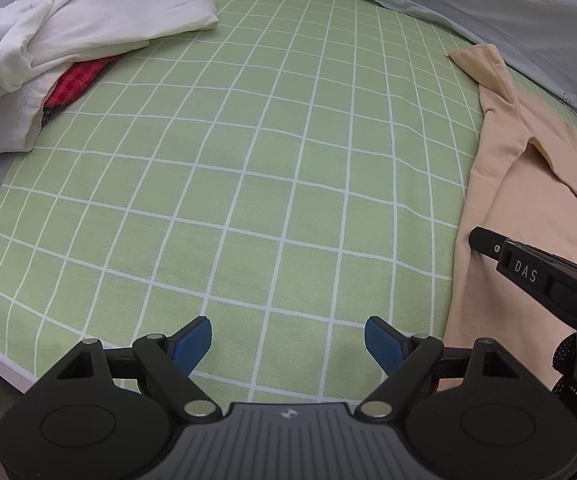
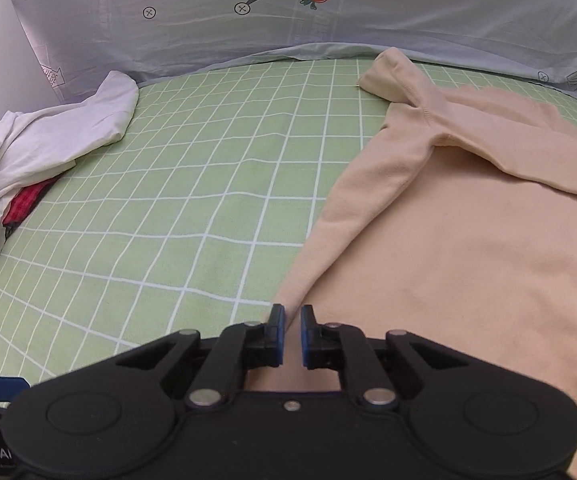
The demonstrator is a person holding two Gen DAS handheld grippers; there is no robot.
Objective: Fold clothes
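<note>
Fingers of the right gripper point(image 2: 292, 334) stand nearly closed, possibly pinching the beige shirt point(image 2: 468, 248) hem; left gripper point(image 1: 287, 346), wide open and empty, sits left of it.

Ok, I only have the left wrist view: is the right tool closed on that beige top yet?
Observer: The right tool has its fingers nearly together with a narrow gap, at the beige top's near left edge. I can't confirm a pinch.
Operator: Where's the sleeve?
Observer: One sleeve lies folded across the chest, running off right.
Operator: How far does the top spread?
Observer: It covers the green checked mat's right side, past the frame edge.
</note>
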